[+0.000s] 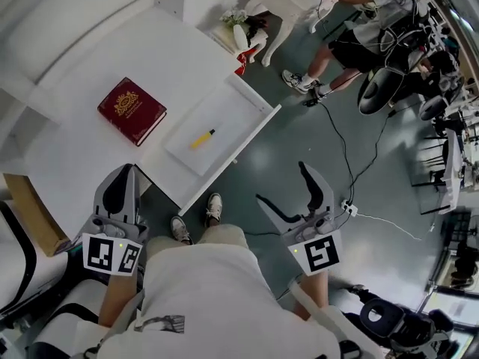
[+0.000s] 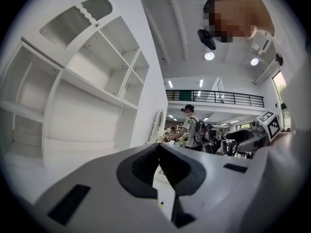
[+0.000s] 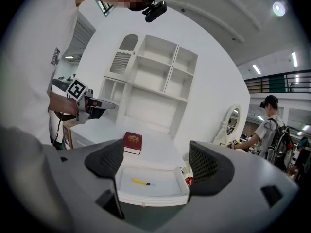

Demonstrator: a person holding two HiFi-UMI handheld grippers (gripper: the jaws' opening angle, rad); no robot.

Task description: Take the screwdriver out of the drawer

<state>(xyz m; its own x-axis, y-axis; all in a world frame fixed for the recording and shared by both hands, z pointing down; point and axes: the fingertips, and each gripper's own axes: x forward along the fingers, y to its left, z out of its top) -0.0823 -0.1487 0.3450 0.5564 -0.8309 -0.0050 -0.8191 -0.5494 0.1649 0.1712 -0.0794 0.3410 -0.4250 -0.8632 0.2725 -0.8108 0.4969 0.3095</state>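
A yellow screwdriver (image 1: 202, 138) lies alone in the open white drawer (image 1: 251, 129), pulled out from the white desk (image 1: 67, 155). In the right gripper view the screwdriver (image 3: 141, 182) rests on the drawer floor, with the drawer front (image 3: 153, 198) between the wide-apart jaws. My right gripper (image 1: 283, 184) is open and empty, held over the floor right of the drawer. My left gripper (image 1: 123, 174) is shut on nothing, above the desk's near edge, left of the drawer. In the left gripper view its jaws meet, and a yellow sliver shows below them.
A dark red book (image 1: 132, 111) lies on the desk behind the drawer. A cardboard box (image 1: 34, 212) stands at the left. White shelves (image 3: 155, 76) rise at the desk's back. Cables and a power strip (image 1: 349, 208) cross the floor; a person (image 1: 367, 21) stands beyond.
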